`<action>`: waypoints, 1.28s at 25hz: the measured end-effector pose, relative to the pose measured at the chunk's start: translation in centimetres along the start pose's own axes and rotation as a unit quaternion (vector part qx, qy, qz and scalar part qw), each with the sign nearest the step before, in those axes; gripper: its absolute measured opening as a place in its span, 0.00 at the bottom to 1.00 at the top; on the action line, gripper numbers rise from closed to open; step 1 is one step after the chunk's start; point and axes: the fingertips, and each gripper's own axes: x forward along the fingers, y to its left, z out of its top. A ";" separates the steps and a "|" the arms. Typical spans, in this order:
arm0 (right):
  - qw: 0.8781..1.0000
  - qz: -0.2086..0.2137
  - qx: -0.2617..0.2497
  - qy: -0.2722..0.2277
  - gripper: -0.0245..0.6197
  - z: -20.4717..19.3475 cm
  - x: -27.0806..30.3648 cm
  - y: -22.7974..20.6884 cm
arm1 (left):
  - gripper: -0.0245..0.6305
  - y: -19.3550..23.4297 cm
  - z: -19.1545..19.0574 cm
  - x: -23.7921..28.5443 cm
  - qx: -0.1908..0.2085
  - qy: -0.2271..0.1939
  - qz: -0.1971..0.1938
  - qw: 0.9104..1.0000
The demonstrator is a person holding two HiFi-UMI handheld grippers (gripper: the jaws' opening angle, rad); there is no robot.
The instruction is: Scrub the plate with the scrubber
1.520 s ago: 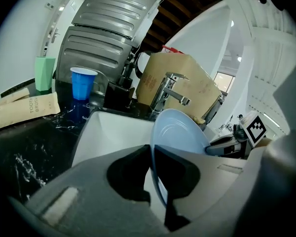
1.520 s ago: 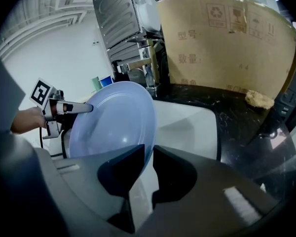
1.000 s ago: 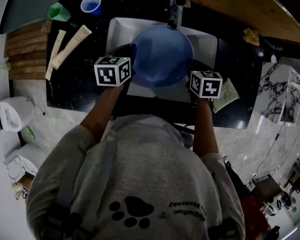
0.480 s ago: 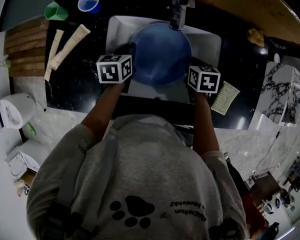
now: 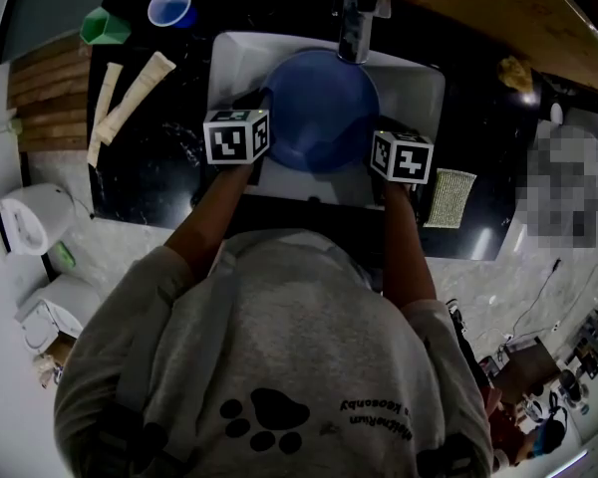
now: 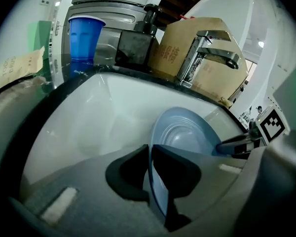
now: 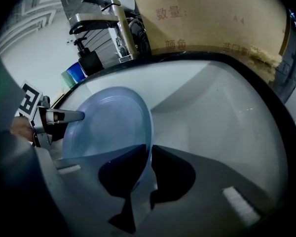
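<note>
light: we see dimness, glints on tabletop (image 5: 154,182), sheen on plate (image 6: 185,135) | lens: gripper views bend, corners black | focus: near edges blurred

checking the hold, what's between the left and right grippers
The blue plate, in the head view; left gripper and right gripper each pinch its rim, the left's fingers having just been opening.

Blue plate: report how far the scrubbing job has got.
Done: the round blue plate is held over the white sink. In hand: left hand-held gripper and right hand-held gripper clamp opposite rims; the left's jaws have just been opening slightly, rim between them. To do: the yellow-green scrubber pad lies untouched on the black counter.
</note>
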 end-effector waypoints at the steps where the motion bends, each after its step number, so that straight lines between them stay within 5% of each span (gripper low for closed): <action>1: 1.000 -0.002 0.000 0.002 0.10 -0.1 0.1 -0.1 | 0.10 0.1 -0.1 0.1 -0.002 0.003 0.002 1.000; 21: 0.999 -0.028 0.013 0.020 0.11 -1.0 1.3 -1.5 | 0.12 0.3 -1.3 1.9 0.005 0.040 0.022 0.999; 25: 0.999 -0.029 0.013 0.020 0.11 -1.0 1.2 -1.6 | 0.23 -0.4 -1.5 2.1 0.010 0.050 0.008 0.999; 32: 0.999 -0.038 0.007 0.018 0.11 -1.1 1.3 -1.6 | 0.24 -0.2 -1.7 1.9 0.017 0.054 0.017 0.998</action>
